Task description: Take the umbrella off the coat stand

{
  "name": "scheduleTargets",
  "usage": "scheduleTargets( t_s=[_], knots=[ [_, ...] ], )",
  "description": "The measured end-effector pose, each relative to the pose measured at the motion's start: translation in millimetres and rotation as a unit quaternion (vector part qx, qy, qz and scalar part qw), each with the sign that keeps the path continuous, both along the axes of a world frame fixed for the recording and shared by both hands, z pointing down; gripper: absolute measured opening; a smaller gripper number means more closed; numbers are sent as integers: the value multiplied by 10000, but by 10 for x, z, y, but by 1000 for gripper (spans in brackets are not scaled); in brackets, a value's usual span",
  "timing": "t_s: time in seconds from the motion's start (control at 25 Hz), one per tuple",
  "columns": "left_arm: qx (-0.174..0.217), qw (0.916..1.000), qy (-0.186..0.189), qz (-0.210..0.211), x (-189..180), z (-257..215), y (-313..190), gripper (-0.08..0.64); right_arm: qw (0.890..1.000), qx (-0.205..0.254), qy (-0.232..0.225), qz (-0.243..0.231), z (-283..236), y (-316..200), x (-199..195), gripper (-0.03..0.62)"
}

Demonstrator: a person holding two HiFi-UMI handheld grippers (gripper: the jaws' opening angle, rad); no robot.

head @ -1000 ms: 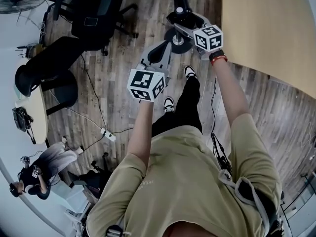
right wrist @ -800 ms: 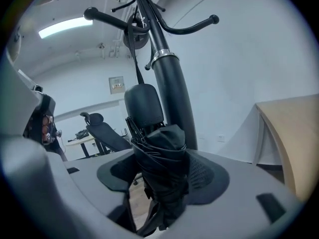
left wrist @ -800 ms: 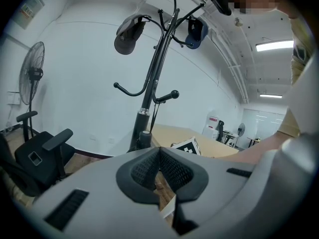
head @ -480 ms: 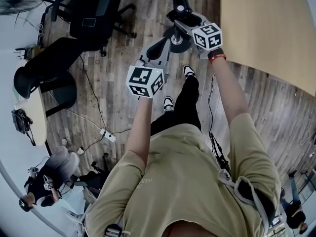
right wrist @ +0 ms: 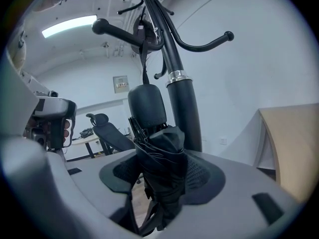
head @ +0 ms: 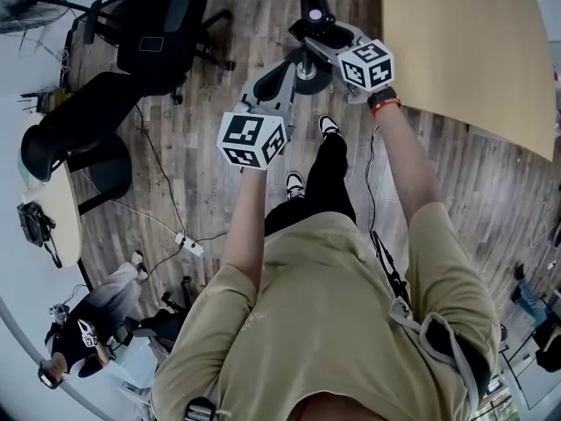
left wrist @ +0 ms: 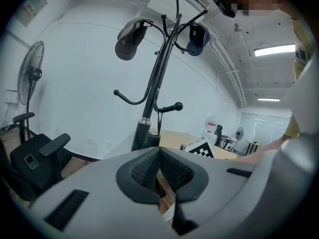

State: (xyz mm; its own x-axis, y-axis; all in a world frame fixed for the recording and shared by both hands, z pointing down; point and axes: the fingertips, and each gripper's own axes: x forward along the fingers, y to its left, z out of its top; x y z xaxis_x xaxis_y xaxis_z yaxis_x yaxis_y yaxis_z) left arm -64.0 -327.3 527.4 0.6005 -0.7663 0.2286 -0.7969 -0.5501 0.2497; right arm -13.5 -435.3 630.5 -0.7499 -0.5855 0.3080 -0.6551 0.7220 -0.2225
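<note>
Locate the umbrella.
Centre of the right gripper view: the umbrella sits in the right gripper, jaws just closed on it, left of the coat stand pole.

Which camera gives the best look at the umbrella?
The right gripper view: the folded black umbrella fills the middle, between the jaws of the right gripper, which have just been closing on it. The left gripper view shows a small dark piece beside the coat stand; the head view hardly shows it.

The right tool [right wrist: 160, 185], jaws just closing, grips the folded umbrella [right wrist: 164, 151] beside the coat stand [right wrist: 185, 114].
</note>
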Motion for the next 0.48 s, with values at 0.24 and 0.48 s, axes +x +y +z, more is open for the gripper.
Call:
scheduleTargets(
  t_s=[0.24, 0.48],
  knots=[
    [29, 10000, 59, 8, -17, -110, -63, 23, 10000, -53, -28, -56, -77, 98, 46, 253],
    [36, 10000, 83, 19, 68, -123, -90, 23, 9999, -20, -57, -87, -133, 155, 130, 253]
  ],
)
